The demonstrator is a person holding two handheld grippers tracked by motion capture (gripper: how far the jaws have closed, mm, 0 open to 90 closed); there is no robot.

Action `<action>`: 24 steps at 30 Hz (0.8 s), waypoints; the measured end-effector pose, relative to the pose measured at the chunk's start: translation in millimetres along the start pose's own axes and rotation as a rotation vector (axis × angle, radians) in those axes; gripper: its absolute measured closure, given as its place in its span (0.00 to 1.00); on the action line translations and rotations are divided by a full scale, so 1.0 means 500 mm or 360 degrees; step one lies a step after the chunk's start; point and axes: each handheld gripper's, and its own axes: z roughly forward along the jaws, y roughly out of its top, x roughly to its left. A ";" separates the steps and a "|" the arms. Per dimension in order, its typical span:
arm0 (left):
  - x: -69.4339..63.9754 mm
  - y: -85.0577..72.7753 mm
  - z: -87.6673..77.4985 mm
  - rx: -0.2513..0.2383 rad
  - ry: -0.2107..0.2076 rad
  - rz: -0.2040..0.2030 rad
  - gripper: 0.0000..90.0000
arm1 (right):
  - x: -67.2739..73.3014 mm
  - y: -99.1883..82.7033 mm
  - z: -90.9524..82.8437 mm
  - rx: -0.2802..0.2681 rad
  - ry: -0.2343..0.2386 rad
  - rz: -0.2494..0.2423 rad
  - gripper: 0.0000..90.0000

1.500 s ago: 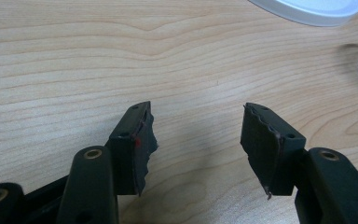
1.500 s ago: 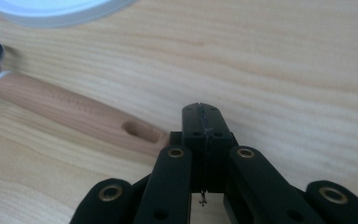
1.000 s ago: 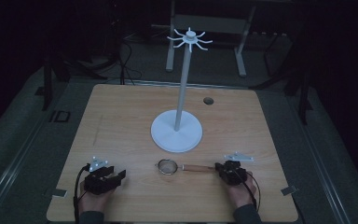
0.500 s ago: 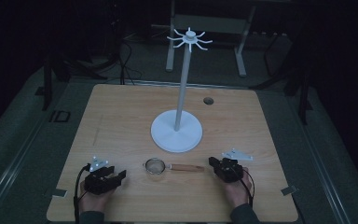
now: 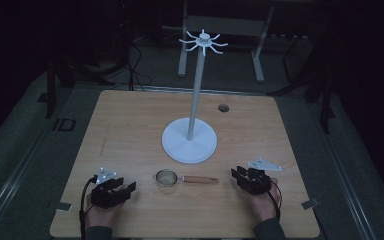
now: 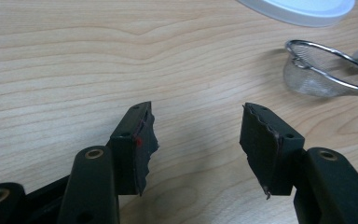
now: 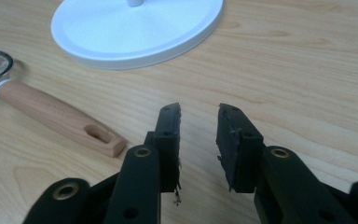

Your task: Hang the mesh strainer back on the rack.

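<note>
A small metal mesh strainer (image 5: pixel 166 178) with a wooden handle (image 5: pixel 200 179) lies flat on the table near its front edge, between my two grippers. My right gripper (image 5: pixel 236 176) sits just right of the handle's end, apart from it. Its jaws have just been opening and nothing is between them. In the right gripper view the right gripper (image 7: pixel 199 112) is open over bare wood, with the handle (image 7: pixel 56 116) off to the left. My left gripper (image 5: pixel 129 188) rests open left of the strainer. The left gripper view shows the left gripper (image 6: pixel 198 112) empty and the strainer (image 6: pixel 326 70) at upper right.
A white stand with a round base (image 5: pixel 189 141), a tall pole and hooked arms at the top (image 5: pixel 203 42) rises behind the strainer at mid-table. A dark round hole (image 5: pixel 223 107) marks the far right of the wooden table (image 5: pixel 130 125). The surroundings are dark.
The strainer slid a little to the left with the right gripper on its handle. The right gripper then opened, let go of the handle and drew back to the right. The left gripper stayed still.
</note>
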 end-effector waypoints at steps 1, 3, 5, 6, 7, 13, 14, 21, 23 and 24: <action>-0.003 0.001 -0.001 -0.0003 -0.0008 0.0002 0.50 | -0.001 -0.001 0.000 0.0002 0.0016 0.0003 0.75; -0.008 0.004 -0.002 -0.0004 -0.0018 0.0026 0.50 | -0.001 -0.002 0.000 0.0001 0.0021 -0.0007 0.72; -0.014 0.009 -0.001 -0.0002 -0.0031 0.0046 0.50 | 0.001 0.002 -0.003 -0.0007 0.0026 -0.0023 0.70; -0.016 0.012 -0.002 0.0002 -0.0036 0.0064 0.50 | 0.001 0.002 -0.003 -0.0007 0.0026 -0.0023 0.70; -0.020 0.016 -0.002 0.0000 -0.0040 0.0074 0.50 | 0.003 0.003 -0.005 -0.0008 0.0017 -0.0041 0.69; -0.036 0.038 -0.006 -0.0042 -0.0051 0.0158 0.50 | 0.002 0.009 -0.011 -0.0004 -0.0024 -0.0099 0.67; -0.038 0.042 -0.006 -0.0043 -0.0055 0.0171 0.50 | 0.001 0.009 -0.011 -0.0006 -0.0023 -0.0095 0.66; -0.062 0.076 0.007 -0.0043 -0.0092 0.0283 0.50 | -0.008 0.011 -0.018 -0.0029 -0.0027 -0.0072 0.62; -0.074 0.091 0.011 -0.0044 -0.0107 0.0325 0.50 | -0.010 0.012 -0.021 -0.0038 -0.0030 -0.0068 0.61; -0.078 0.096 0.012 -0.0047 -0.0111 0.0343 0.50 | -0.010 0.012 -0.021 -0.0038 -0.0030 -0.0068 0.61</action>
